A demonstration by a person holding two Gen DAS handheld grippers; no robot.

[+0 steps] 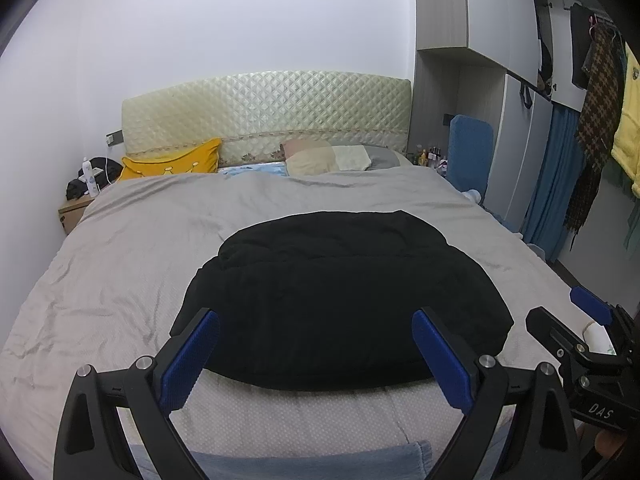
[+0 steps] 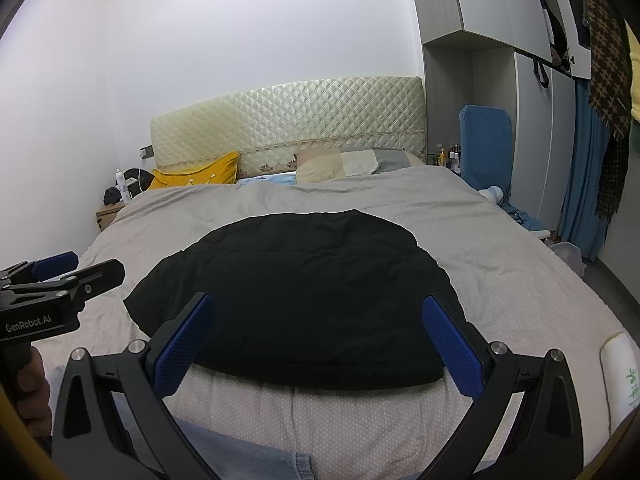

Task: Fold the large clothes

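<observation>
Nightstand bottles (image 1: 430, 156) too small to identify.

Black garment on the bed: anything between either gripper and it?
Nothing visible. The black garment lies flat on the grey bedspread, directly ahead of the open left gripper and open right gripper. Only bare bedspread lies along its near edge.

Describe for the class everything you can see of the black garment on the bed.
The black garment lies flat on the grey bedspread, near the foot of the bed. It looks padded, like a quilted jacket, matte and soft, with faint stitched seams across it. It forms a compact, rounded bundle, seemingly folded already. Nothing grips it: the left gripper and right gripper hang open before it.
</observation>
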